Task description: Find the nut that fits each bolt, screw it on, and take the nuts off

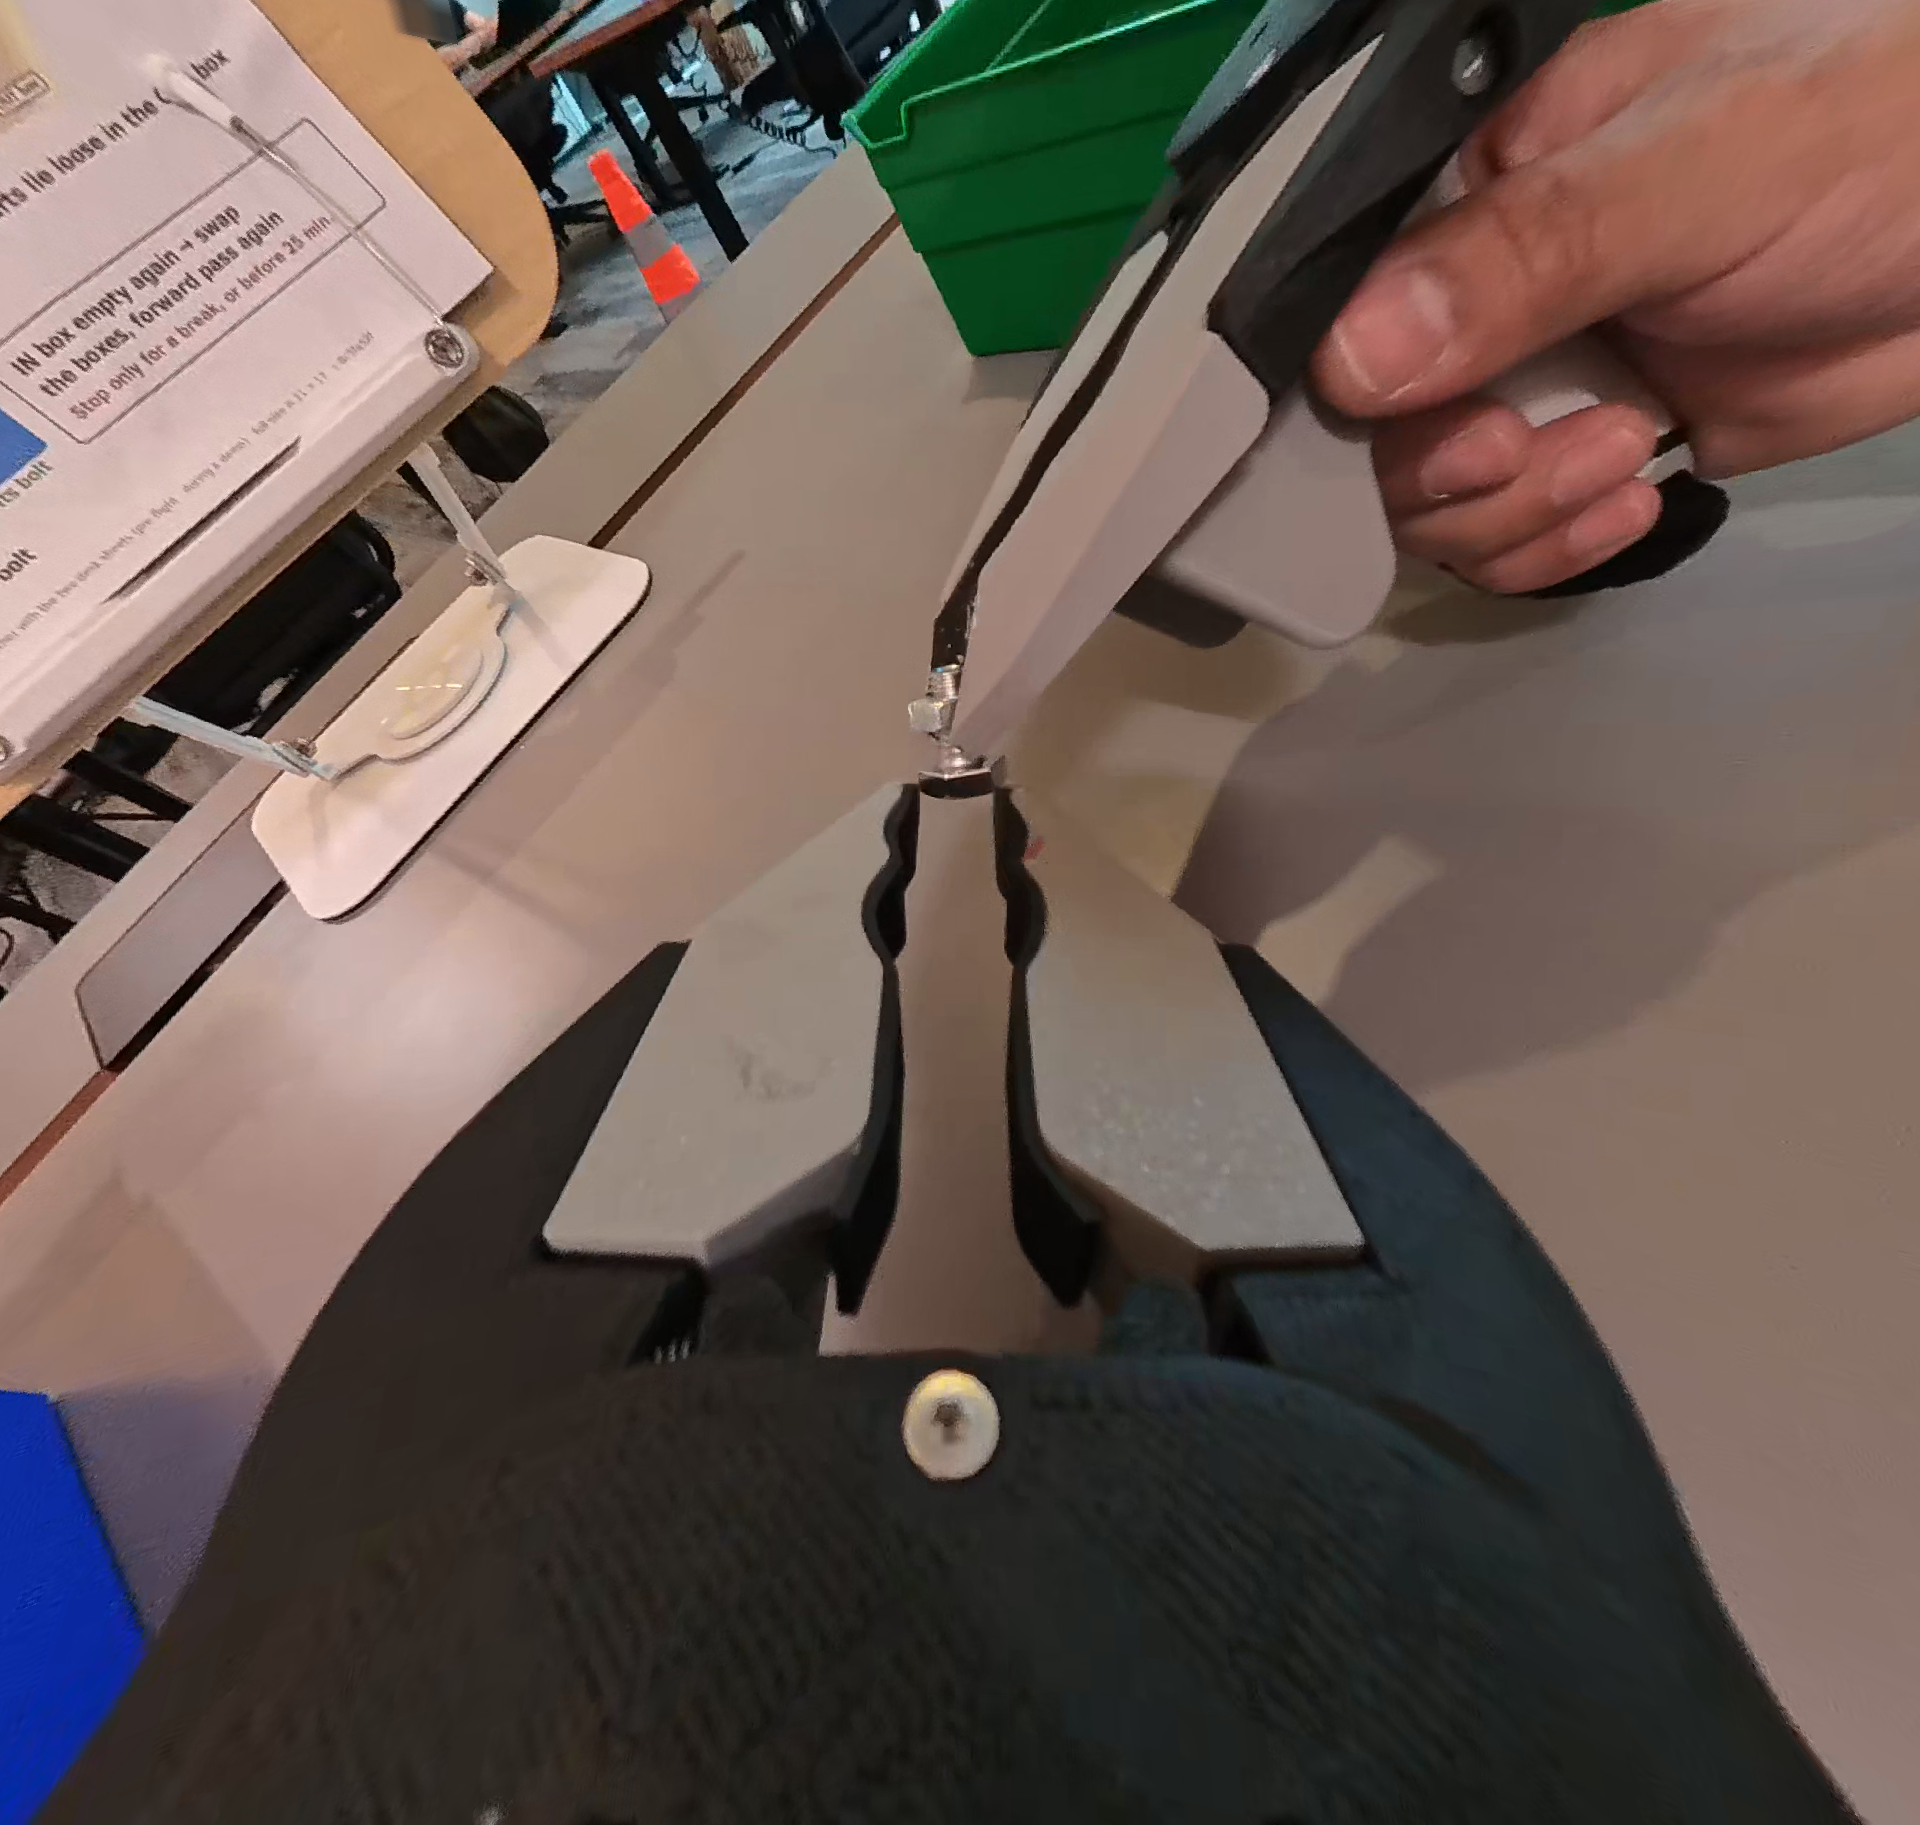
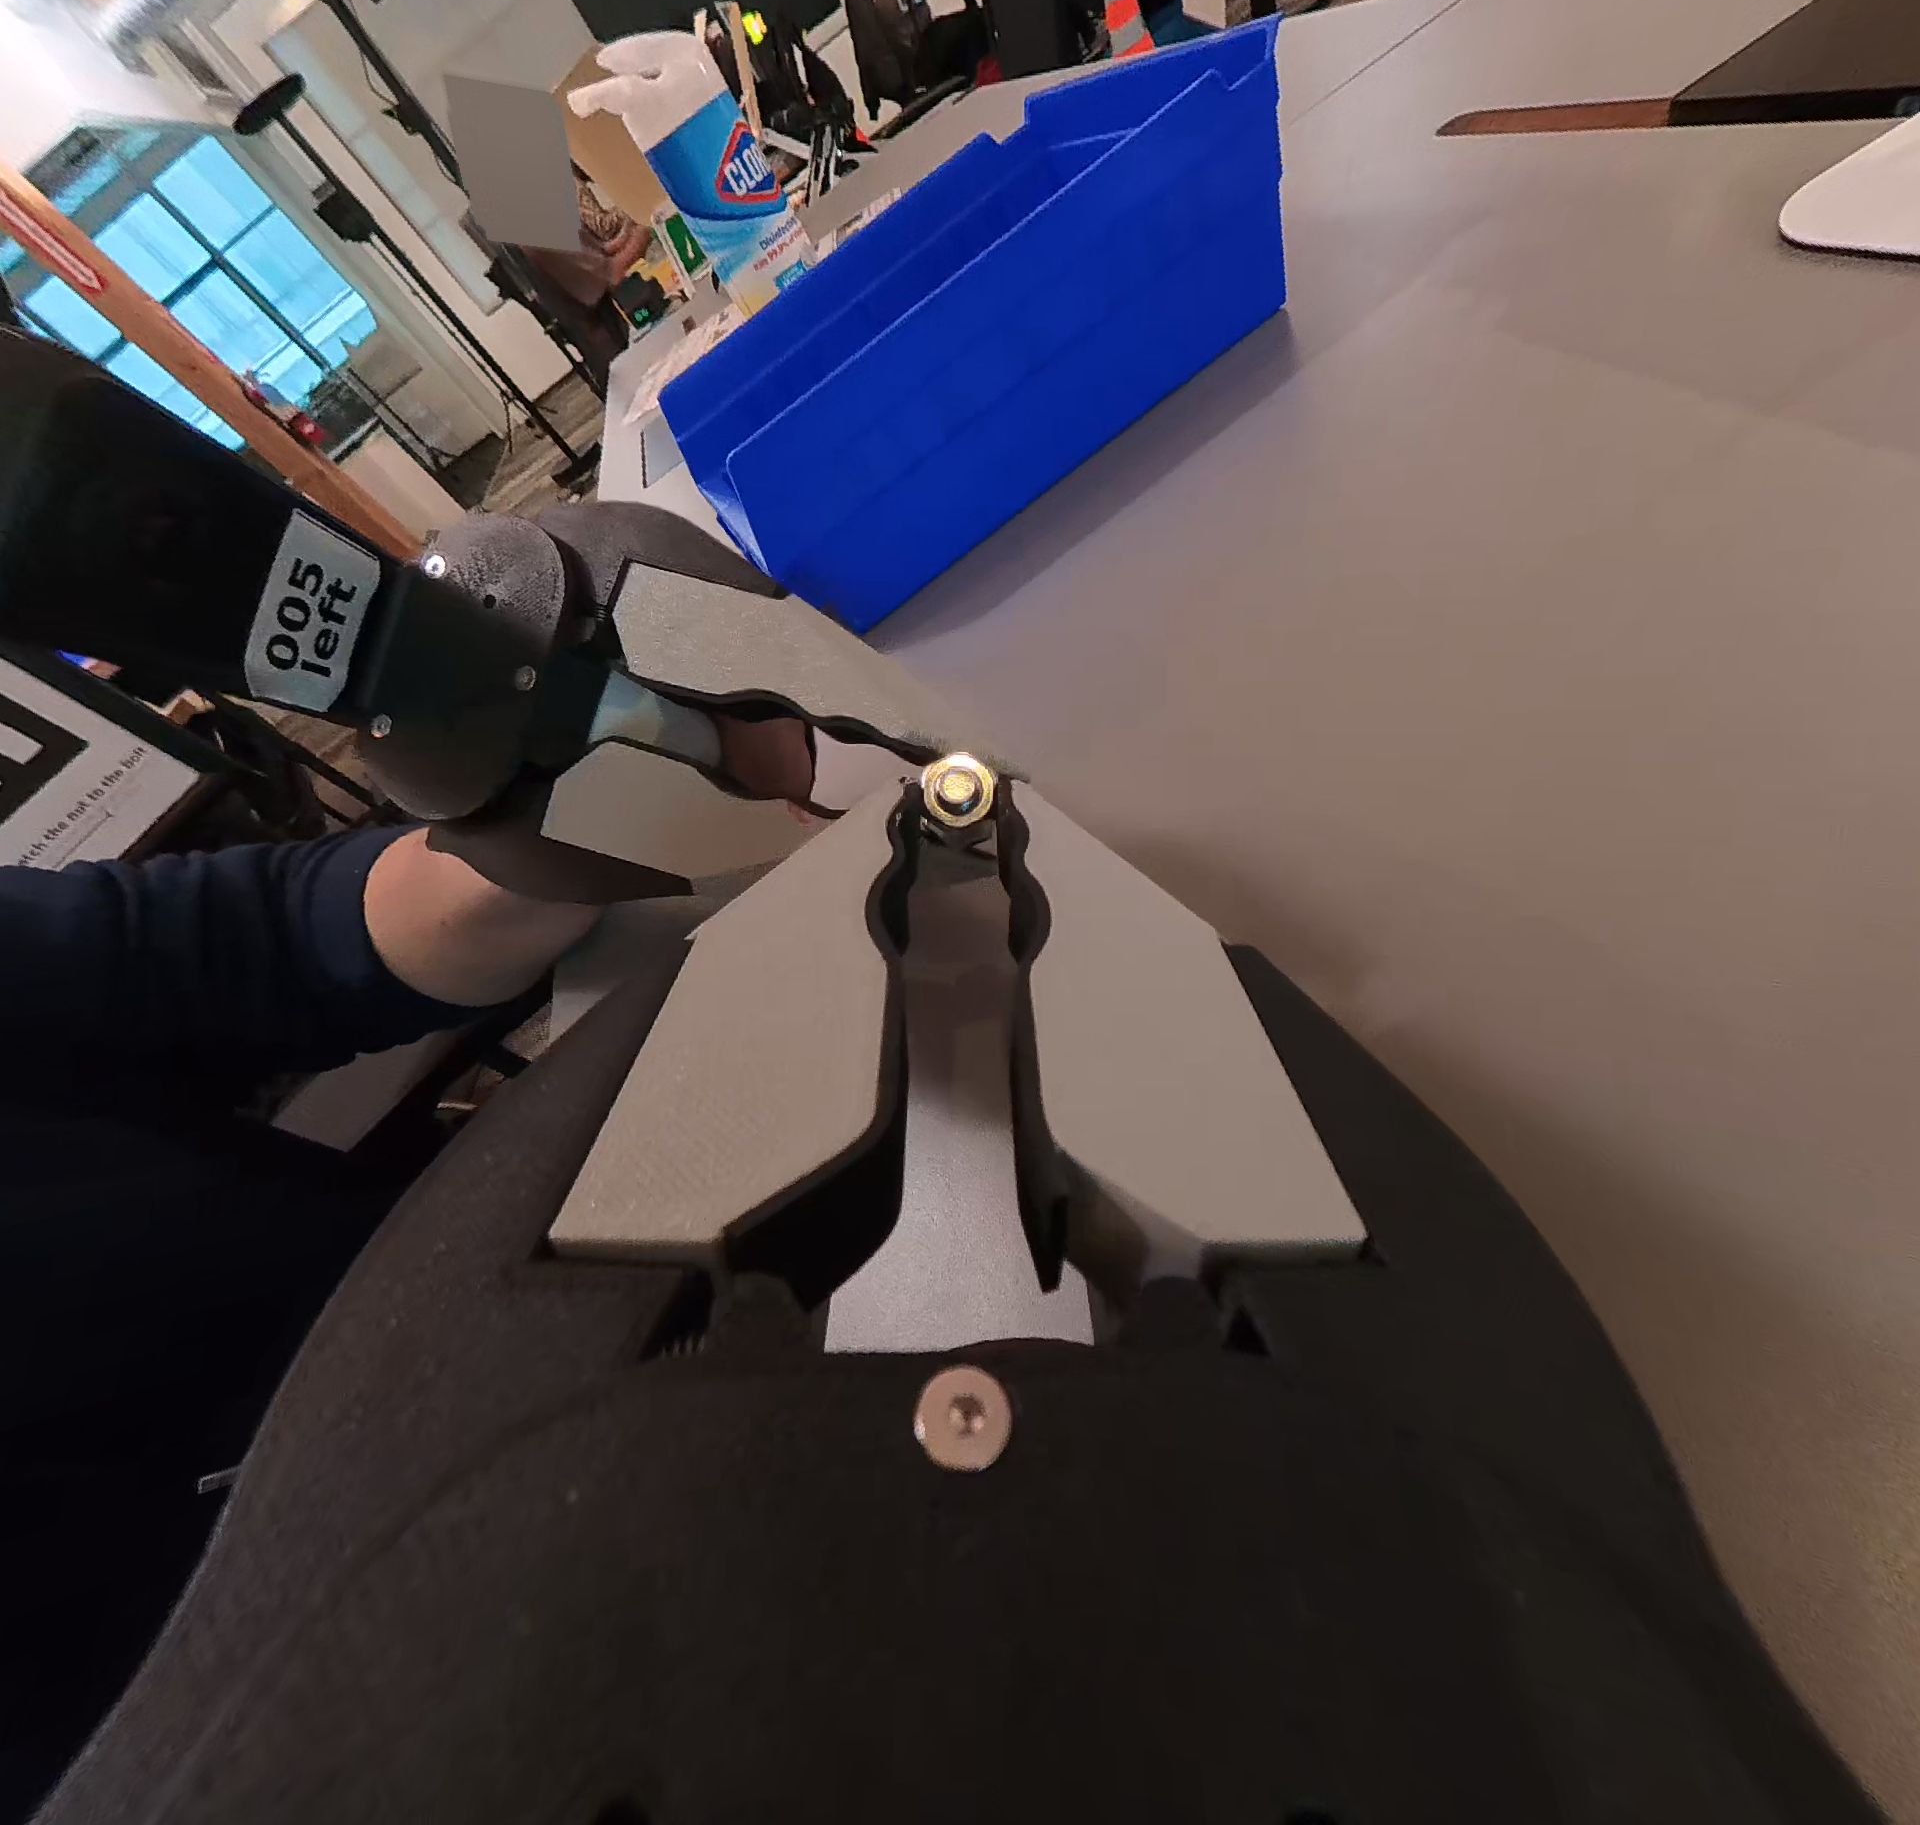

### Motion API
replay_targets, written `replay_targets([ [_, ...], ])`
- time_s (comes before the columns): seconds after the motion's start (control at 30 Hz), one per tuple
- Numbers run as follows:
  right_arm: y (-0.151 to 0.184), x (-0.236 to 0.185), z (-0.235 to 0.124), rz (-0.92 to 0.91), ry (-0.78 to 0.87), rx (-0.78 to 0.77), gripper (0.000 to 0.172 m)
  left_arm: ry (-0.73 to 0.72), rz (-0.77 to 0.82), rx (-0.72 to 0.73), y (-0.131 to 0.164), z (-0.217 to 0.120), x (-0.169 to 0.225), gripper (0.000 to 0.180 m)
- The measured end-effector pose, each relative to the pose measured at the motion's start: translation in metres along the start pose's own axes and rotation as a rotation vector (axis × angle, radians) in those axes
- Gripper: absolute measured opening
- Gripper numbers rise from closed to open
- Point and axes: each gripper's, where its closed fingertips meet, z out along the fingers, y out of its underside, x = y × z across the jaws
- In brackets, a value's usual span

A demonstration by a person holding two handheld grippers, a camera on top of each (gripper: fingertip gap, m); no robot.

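In the left wrist view my left gripper (image 1: 958, 793) is shut on the head of a small silver bolt (image 1: 956, 773), held above the grey table (image 1: 1558, 996). The bolt's threaded shaft points away from me, with a silver nut (image 1: 928, 713) on it. My right gripper (image 1: 964, 700) reaches in from the upper right, and its fingertips clamp that nut. In the right wrist view my right gripper (image 2: 956, 807) is shut on the nut (image 2: 958, 790), with the bolt's end showing in its centre. The left gripper's fingers (image 2: 727, 632) come in from the left behind it.
A green bin (image 1: 1039, 165) stands on the table behind the right gripper. A blue bin (image 2: 987, 341) stands at the far side in the right wrist view. An instruction sheet on a stand (image 1: 208, 321) with a white base (image 1: 447, 726) is at the left. A wipes canister (image 2: 727, 186) stands behind the blue bin. My two grippers' fingertips are within a few centimetres of each other.
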Motion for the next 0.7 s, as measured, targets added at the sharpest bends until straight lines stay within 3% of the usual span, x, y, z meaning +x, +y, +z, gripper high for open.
replay_targets([
  [0.7, -0.0029, -0.0066, 0.0023, -0.042, 0.012, 0.023, 0.011, -0.013, 0.003, 0.017, -0.0063, -0.0010, -0.0009, 0.013],
])
